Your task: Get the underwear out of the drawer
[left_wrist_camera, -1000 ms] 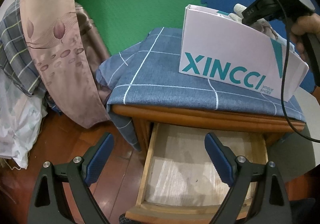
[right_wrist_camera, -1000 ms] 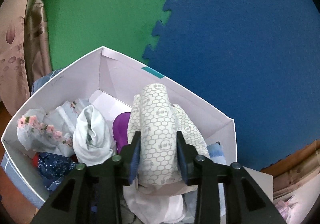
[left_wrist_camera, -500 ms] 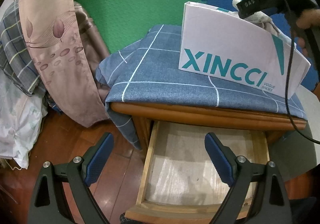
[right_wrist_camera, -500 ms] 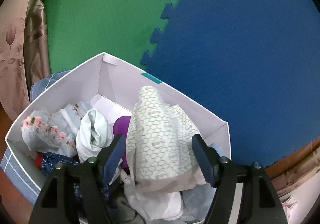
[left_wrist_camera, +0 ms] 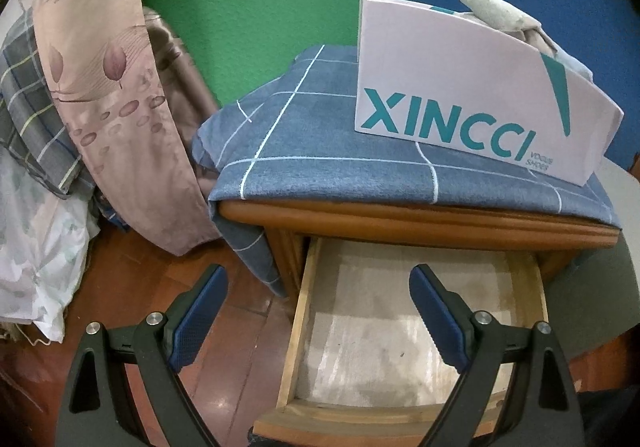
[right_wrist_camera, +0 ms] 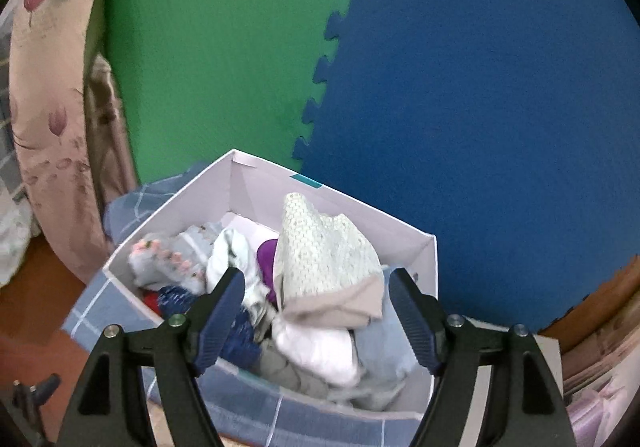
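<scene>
The wooden drawer (left_wrist_camera: 304,311) stands pulled out under the nightstand, and only its pale liner shows inside. My left gripper (left_wrist_camera: 318,289) hangs open above the drawer's front left corner, holding nothing. On the nightstand's blue checked cloth (left_wrist_camera: 320,151) sits a white XINCCI shoe box (left_wrist_camera: 472,119) filled with several pieces of underwear. A cream honeycomb-patterned piece (right_wrist_camera: 324,247) lies on top of the pile and pokes above the box rim (left_wrist_camera: 492,9). My right gripper (right_wrist_camera: 316,289) is above and behind it, jaws opening wide, pads clear of the fabric.
Green and blue foam mats (right_wrist_camera: 224,47) cover the wall behind the nightstand. Floral and checked bedding (left_wrist_camera: 92,59) hangs at the left over the wooden floor (left_wrist_camera: 132,287). The shoe box's white wall (right_wrist_camera: 176,215) stands on the checked cloth.
My right gripper opened, let go of the honeycomb underwear onto the pile in the box, and drew up and back. The left gripper stayed still over the drawer.
</scene>
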The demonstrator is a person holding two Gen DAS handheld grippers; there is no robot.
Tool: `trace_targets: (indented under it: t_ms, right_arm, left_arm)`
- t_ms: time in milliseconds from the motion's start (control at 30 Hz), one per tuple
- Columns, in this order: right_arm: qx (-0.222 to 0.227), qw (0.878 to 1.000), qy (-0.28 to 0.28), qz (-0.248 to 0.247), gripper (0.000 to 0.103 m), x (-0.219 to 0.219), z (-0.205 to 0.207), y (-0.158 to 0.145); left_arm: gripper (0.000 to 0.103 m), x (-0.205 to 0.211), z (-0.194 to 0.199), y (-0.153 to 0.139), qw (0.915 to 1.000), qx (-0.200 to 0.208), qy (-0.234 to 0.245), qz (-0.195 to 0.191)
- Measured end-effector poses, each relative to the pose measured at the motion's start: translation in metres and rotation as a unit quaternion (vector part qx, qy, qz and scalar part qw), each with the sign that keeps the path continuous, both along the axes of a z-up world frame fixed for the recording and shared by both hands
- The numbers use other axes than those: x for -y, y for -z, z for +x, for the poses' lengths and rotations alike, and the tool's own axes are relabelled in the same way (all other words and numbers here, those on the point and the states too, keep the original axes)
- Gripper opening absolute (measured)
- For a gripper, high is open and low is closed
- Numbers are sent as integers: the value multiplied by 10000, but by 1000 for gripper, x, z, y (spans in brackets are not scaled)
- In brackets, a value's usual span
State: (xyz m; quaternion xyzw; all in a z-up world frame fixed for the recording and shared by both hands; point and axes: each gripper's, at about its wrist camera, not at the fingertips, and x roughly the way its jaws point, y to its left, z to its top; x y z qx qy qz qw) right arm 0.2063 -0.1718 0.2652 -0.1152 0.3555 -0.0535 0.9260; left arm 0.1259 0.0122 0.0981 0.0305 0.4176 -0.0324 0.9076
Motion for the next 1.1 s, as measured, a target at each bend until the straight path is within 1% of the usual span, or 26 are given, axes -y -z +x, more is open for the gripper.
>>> trace_targets:
  t_ms: [100, 167, 300, 400, 500, 600, 700, 833, 933, 1033, 1100]
  right_arm:
    - [66, 9997, -55, 243, 76, 6, -28, -13]
    - [101, 9989, -59, 450, 77, 12, -46, -21]
    - [226, 9977, -61, 633, 77, 22, -83, -33]
    - [284, 9960, -101, 840, 77, 29, -111, -35]
    - [287, 9933, -81, 1117, 77, 34, -137, -29]
    - [180, 9928, -54, 1184, 77, 35, -161, -12]
    - [7, 9933, -62, 1150, 77, 32, -183, 14]
    - [-177, 9905, 17, 1365, 77, 31, -210, 53]
    - [-344, 9861, 127, 1622, 77, 29, -224, 85]
    - [-528, 9821, 289, 1785, 77, 28, -232, 116]
    - [-646, 9806, 400, 1809, 77, 26, -237, 135]
  left_arm:
    - [91, 2, -3, 0, 10000, 14, 26, 35]
    - [91, 1, -3, 0, 10000, -21, 53, -22]
    - [91, 2, -5, -1, 10000, 26, 67, 29]
    - [91, 3, -7, -2, 9999, 47, 109, 76]
    - [91, 4, -9, -2, 9999, 43, 135, 72]
    - [91, 4, -11, -3, 9998, 67, 154, 104]
    - [91, 5, -16, -5, 9997, 45, 196, 131]
    - [91, 8, -24, -9, 9995, 16, 302, 36]
    - [91, 10, -31, -9, 9994, -65, 346, -41]
    - [91, 14, -41, -7, 9993, -24, 369, 90]
    - [91, 16, -46, -4, 9991, -88, 383, 165]
